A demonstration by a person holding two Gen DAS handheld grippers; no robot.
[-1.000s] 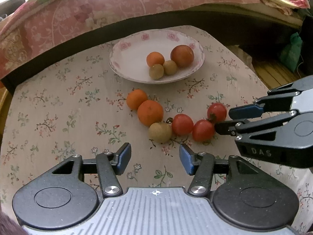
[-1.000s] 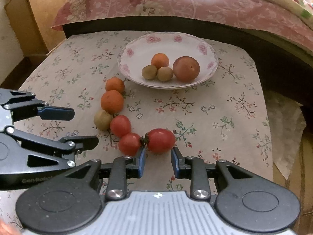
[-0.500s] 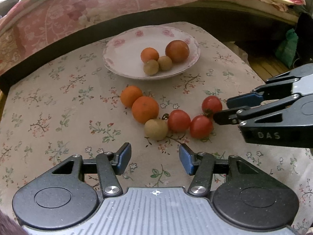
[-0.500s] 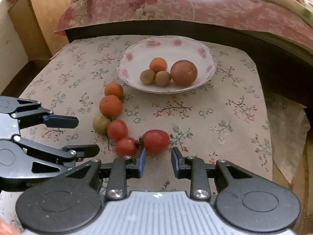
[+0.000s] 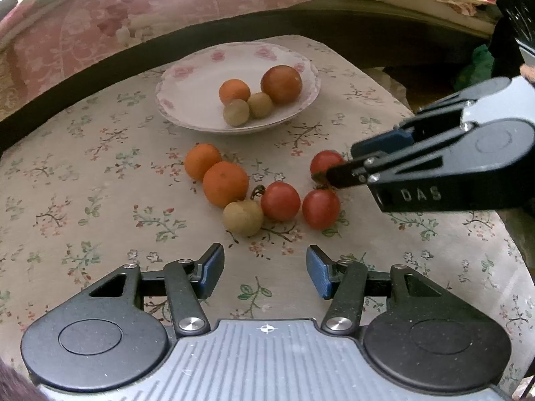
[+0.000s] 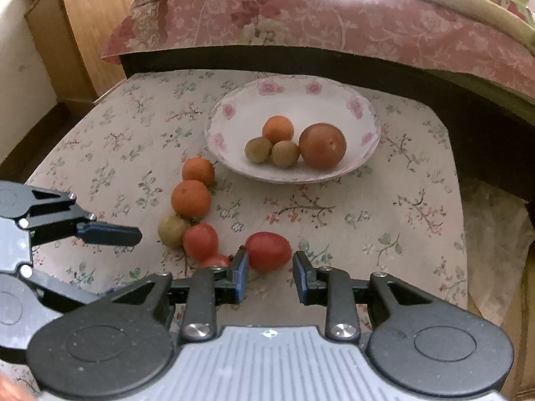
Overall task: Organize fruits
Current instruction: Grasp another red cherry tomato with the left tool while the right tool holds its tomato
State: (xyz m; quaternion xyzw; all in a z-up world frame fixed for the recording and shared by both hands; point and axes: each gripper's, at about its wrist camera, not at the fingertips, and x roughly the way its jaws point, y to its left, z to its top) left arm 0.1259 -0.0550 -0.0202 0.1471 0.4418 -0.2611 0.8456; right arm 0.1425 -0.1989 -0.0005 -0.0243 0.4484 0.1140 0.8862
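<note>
Fruit sorting partly done: four pieces already in floral-rimmed ceramic plate (image 6: 364, 113) — small orange, two dull olive-tan round fruits, one large smooth reddish-brown globe. Six remain on cloth-covered bench (image 6: 418, 220): two dimpled oranges (image 5: 224, 183), one tan fruit (image 5: 243, 217), three glossy tomatoes. Right tool (image 6: 270, 275) spread apart, straddling oval tomato (image 6: 268, 250) without pinching it. Left tool (image 5: 264, 269) likewise wide apart, empty, hovering near cluster. Pink patterned bedspread (image 6: 301, 13) behind.
</note>
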